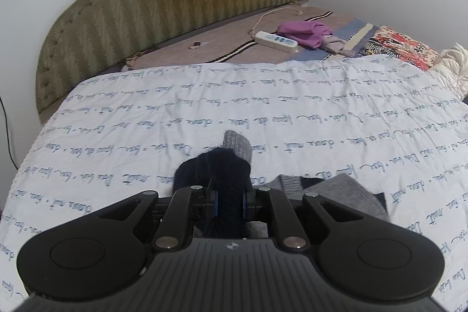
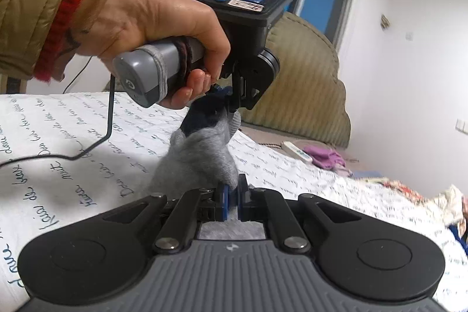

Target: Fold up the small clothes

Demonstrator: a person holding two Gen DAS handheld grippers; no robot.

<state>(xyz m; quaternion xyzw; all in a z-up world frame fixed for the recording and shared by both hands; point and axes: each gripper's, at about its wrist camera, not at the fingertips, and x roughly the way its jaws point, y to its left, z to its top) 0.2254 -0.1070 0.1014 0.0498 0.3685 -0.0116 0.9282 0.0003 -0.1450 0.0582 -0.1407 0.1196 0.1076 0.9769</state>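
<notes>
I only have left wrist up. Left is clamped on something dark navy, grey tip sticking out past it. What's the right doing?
Observer: The right gripper is shut on the grey end of the same sock.
Operator: Is the sock lying on the bed or lifted?
Observer: Lifted. From the right wrist view it hangs stretched between the two grippers, above the white quilt; the left gripper is higher, pinching the navy end.
Operator: Anything trailing near it?
Observer: A black cable drops from the left handle and loops on the quilt, to the left of the sock.
</notes>
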